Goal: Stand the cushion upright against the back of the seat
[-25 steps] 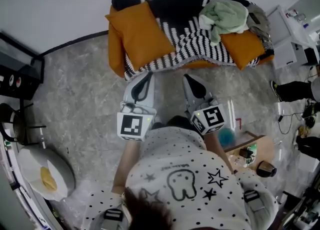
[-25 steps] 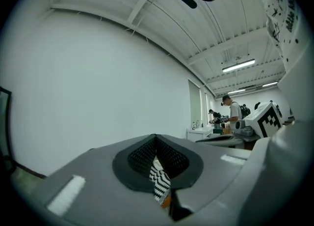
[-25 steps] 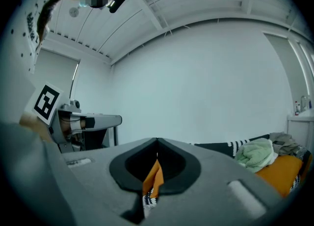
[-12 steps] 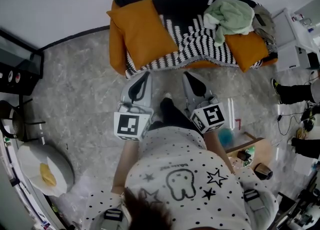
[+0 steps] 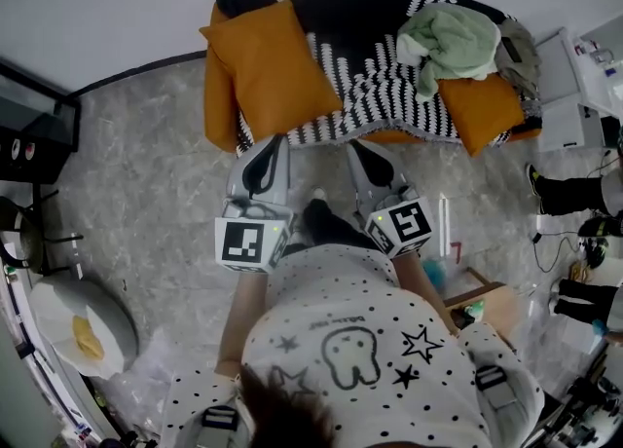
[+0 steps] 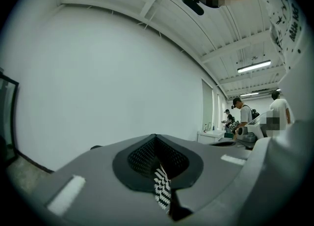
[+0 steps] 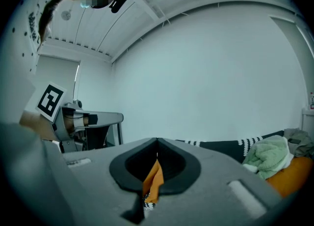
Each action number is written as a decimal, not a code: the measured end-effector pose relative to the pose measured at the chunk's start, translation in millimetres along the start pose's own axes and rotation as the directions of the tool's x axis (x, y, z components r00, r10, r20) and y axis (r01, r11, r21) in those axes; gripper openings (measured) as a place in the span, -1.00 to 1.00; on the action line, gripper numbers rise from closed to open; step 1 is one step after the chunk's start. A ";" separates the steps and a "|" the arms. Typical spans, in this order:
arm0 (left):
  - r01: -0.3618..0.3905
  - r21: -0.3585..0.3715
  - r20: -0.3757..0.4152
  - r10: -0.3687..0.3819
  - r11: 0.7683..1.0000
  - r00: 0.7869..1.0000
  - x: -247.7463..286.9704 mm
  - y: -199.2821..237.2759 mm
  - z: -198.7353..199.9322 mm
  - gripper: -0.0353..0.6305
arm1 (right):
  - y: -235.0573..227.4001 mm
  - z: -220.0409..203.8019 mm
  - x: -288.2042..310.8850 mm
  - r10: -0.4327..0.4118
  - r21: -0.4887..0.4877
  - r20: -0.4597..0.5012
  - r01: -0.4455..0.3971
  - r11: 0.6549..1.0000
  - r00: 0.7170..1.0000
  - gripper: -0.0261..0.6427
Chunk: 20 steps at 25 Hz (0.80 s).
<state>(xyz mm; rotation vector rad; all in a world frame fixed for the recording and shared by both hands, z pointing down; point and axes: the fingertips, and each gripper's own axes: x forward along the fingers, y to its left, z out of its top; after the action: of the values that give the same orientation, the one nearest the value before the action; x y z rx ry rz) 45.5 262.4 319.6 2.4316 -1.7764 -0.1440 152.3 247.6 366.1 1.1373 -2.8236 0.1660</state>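
An orange cushion (image 5: 271, 71) lies flat and askew on the left end of a sofa (image 5: 220, 95) draped with a black-and-white striped blanket (image 5: 375, 86). A second orange cushion (image 5: 479, 110) lies at the right end, under a green cloth (image 5: 450, 42). My left gripper (image 5: 275, 141) is shut and empty, its tip at the sofa's front edge below the left cushion. My right gripper (image 5: 354, 147) is shut and empty too, beside it at the blanket's fringe. Through the right gripper's (image 7: 157, 144) slit a sliver of orange cushion (image 7: 154, 183) shows; through the left gripper's (image 6: 156, 139) slit, striped blanket (image 6: 162, 190).
A black cabinet (image 5: 34, 125) and a round white stand (image 5: 83, 324) are at the left. A white desk (image 5: 584, 86), someone's legs (image 5: 574, 183) and a wooden box (image 5: 487, 300) are at the right. People (image 6: 243, 117) stand far off in the left gripper view.
Both grippers have moved forward together, from short of the sofa to its front edge. Their jaws have stayed shut.
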 end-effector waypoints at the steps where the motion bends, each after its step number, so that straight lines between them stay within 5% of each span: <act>1: -0.002 0.002 0.000 0.002 1.000 1.000 7.0 0.3 -2.1 -0.92 | -4.8 0.5 4.4 0.011 -0.002 -0.002 -0.011 1.000 1.000 -0.93; 20: -0.107 -0.011 0.018 0.107 0.994 0.994 81.0 -0.3 -8.7 -0.92 | -63.5 -2.4 41.9 0.105 0.007 -0.016 -0.105 0.994 0.994 -0.93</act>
<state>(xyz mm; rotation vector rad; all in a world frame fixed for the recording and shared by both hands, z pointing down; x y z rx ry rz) 71.7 185.7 328.0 2.3296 -1.9035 -0.1640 166.4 173.8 378.0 0.9844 -2.8713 0.1913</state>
